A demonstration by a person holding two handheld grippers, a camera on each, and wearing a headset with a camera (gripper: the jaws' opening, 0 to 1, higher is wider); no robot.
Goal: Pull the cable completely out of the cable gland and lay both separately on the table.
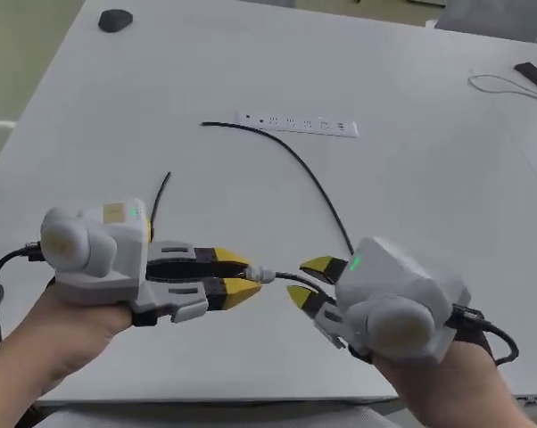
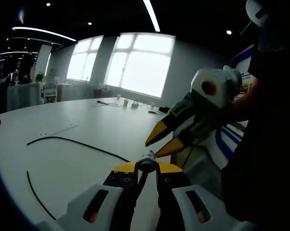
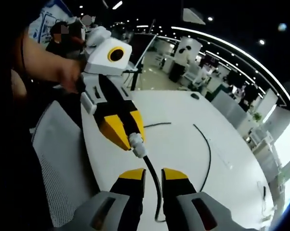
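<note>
A small grey cable gland (image 1: 261,275) is held above the near table edge, with my left gripper (image 1: 246,275) shut on it. A long black cable (image 1: 313,183) runs out of the gland, passes between the yellow jaws of my right gripper (image 1: 309,283), then curves away across the white table (image 1: 411,178). The right jaws stand slightly apart around the cable. In the left gripper view the gland (image 2: 147,161) sits at my jaw tips (image 2: 147,167), facing the right gripper (image 2: 155,147). In the right gripper view the cable (image 3: 154,185) lies in the gap of my gripper (image 3: 154,174), leading to the gland (image 3: 137,143).
A second short black cable (image 1: 161,192) lies on the table left of centre. A white power strip (image 1: 300,125) lies beyond the long cable's far end. A dark mouse (image 1: 115,20) sits at the far left, a thin white wire (image 1: 500,85) at the far right.
</note>
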